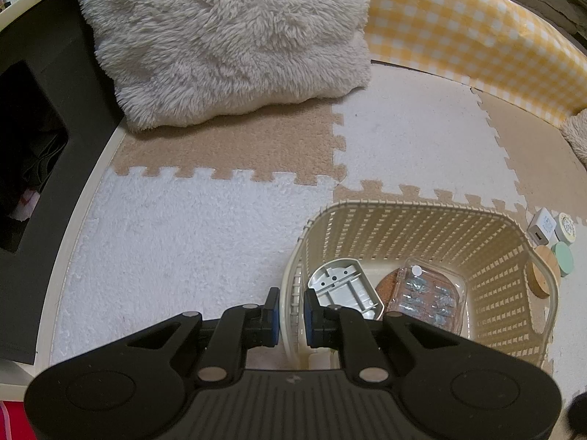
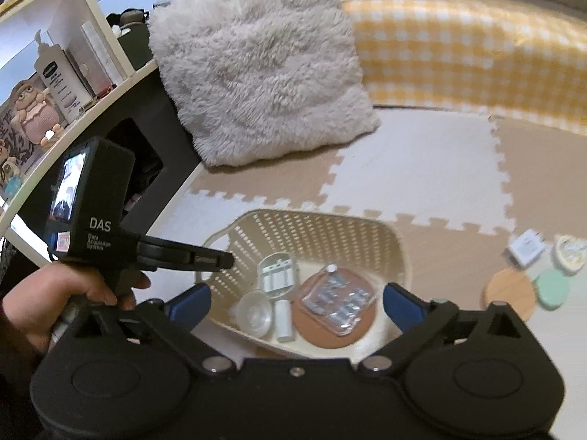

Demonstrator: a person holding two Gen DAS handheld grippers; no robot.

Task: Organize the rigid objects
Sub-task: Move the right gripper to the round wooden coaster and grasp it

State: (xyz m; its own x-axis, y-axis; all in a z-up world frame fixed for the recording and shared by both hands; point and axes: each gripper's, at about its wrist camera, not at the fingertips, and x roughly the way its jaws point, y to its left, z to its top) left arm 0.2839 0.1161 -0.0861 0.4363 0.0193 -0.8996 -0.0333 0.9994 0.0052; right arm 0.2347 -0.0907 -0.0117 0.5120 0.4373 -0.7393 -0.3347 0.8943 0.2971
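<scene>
The left gripper (image 1: 290, 315) is clamped on the near-left rim of the cream woven basket (image 1: 422, 216), 1 blue pad outside the wall and 1 inside, and a hand (image 2: 62, 293) holds its handle at the left of the right wrist view. The right gripper (image 2: 297, 302) hangs above the basket with its jaws spread wide and nothing between them.

The basket sits on a floor of beige and white puzzle mats (image 1: 205, 220). Inside it lie a grey plastic battery holder (image 2: 277, 270), a clear blister pack (image 2: 337, 299) resting on a round cork coaster (image 2: 323, 330), a small white cylinder (image 2: 284, 319) and a clear round cup-like piece (image 2: 254, 314) at the near-left.

Just right of the basket, on the mat, 4 things remain: a round wooden disc (image 2: 508, 293), a mint-green round lid (image 2: 552, 288), a white charger cube (image 2: 526, 247) and a small cream tin (image 2: 570, 251), grouped close together.

At the far side a fluffy white cushion (image 1: 227, 36) leans beside a yellow checked cloth (image 1: 477, 29); a shelf (image 2: 47, 84) with bottles and figurines runs along the left
</scene>
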